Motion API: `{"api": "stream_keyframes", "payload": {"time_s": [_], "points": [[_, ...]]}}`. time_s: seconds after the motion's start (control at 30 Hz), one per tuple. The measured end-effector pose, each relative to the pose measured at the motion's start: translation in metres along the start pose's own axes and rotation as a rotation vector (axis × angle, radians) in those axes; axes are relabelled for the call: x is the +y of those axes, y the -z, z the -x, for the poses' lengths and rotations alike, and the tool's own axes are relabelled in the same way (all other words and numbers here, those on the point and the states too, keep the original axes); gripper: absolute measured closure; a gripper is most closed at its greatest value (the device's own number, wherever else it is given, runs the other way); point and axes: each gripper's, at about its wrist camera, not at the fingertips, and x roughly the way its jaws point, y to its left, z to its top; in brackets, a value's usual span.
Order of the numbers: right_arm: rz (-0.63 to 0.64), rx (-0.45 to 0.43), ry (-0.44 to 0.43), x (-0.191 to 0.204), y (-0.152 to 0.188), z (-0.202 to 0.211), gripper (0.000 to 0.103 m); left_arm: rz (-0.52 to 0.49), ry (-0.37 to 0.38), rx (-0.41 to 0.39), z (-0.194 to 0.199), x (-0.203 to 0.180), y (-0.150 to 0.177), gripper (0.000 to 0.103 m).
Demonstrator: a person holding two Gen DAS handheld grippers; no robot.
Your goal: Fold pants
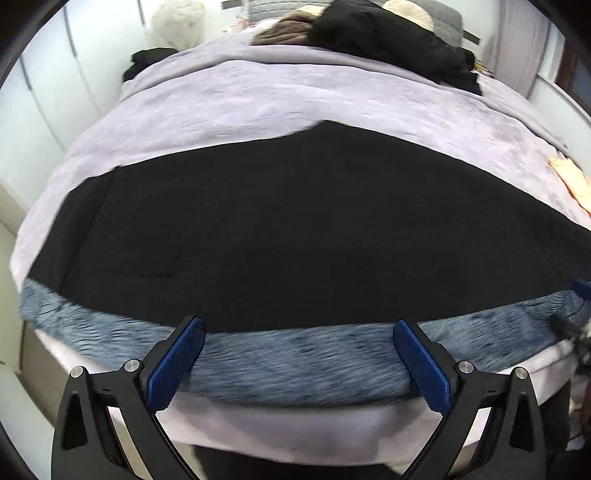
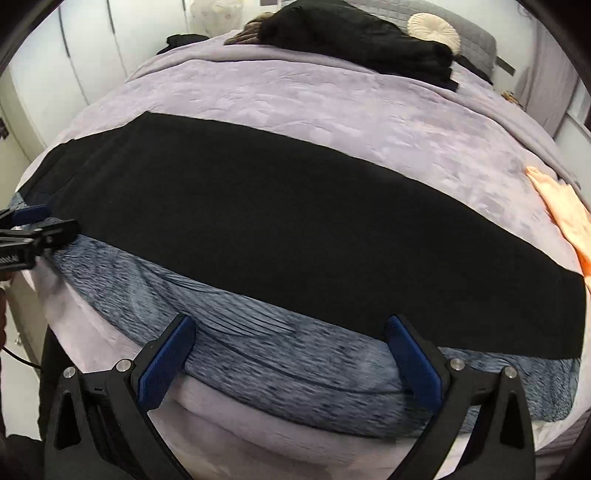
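Black pants (image 1: 295,221) lie spread flat and wide across the lavender bed cover (image 1: 258,96). A blue-grey heathered strip (image 1: 295,362) shows along their near edge, by the foot of the bed. My left gripper (image 1: 298,326) hovers over that strip, open, with nothing between its blue pads. In the right wrist view the same black pants (image 2: 295,221) run left to right, with the blue-grey strip (image 2: 295,365) below them. My right gripper (image 2: 289,322) is open and empty above the strip. The left gripper (image 2: 40,225) shows at the pants' left end.
A heap of black clothes (image 2: 362,33) and a round cream cushion (image 2: 434,27) lie at the head of the bed. An orange garment (image 2: 569,218) rests on the bed's right side. White wardrobe doors (image 1: 48,92) stand along the left.
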Motion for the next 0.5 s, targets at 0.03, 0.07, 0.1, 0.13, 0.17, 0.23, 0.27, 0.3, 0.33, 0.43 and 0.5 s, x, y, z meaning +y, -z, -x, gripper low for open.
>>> {"api": "stream_keyframes", "payload": {"time_s": [0.03, 0.07, 0.1, 0.13, 0.17, 0.23, 0.27, 0.3, 0.33, 0.43, 0.5], "points": [[-0.044, 0.005, 0.014, -0.019, 0.006, 0.004, 0.0, 0.017, -0.034, -0.002, 0.002, 0.014, 0.002, 0.0], [-0.085, 0.011, 0.038, -0.037, 0.011, 0.006, 0.0, 0.045, -0.063, 0.002, 0.002, 0.03, 0.004, 0.0], [-0.122, 0.019, 0.061, -0.055, 0.013, 0.007, 0.0, 0.09, -0.079, 0.012, 0.0, 0.049, 0.007, 0.0], [-0.163, 0.027, 0.095, -0.073, 0.019, 0.009, 0.0, 0.135, -0.075, 0.023, -0.002, 0.065, 0.01, 0.0], [-0.187, 0.031, 0.124, -0.084, 0.022, 0.01, 0.0, 0.179, -0.066, 0.031, -0.002, 0.079, 0.013, 0.0], [-0.215, 0.034, 0.166, -0.097, 0.027, 0.014, 0.0, 0.208, -0.08, 0.025, 0.001, 0.087, 0.018, 0.0], [-0.22, 0.036, 0.175, -0.098, 0.027, 0.016, 0.0, 0.205, -0.096, 0.021, 0.001, 0.084, 0.018, 0.0], [-0.22, 0.04, 0.189, -0.096, 0.027, 0.016, 0.0, 0.198, -0.112, 0.021, 0.001, 0.078, 0.018, 0.0], [-0.211, 0.044, 0.215, -0.092, 0.026, 0.016, 0.0, 0.183, -0.12, 0.023, -0.002, 0.066, 0.017, 0.0], [-0.194, 0.027, 0.24, -0.078, 0.014, 0.018, 0.0, 0.135, -0.057, 0.004, 0.006, 0.035, 0.007, 0.0], [-0.164, -0.021, 0.17, -0.056, -0.002, 0.023, 0.0, 0.072, -0.007, -0.046, 0.016, 0.007, -0.008, 0.0]]}}
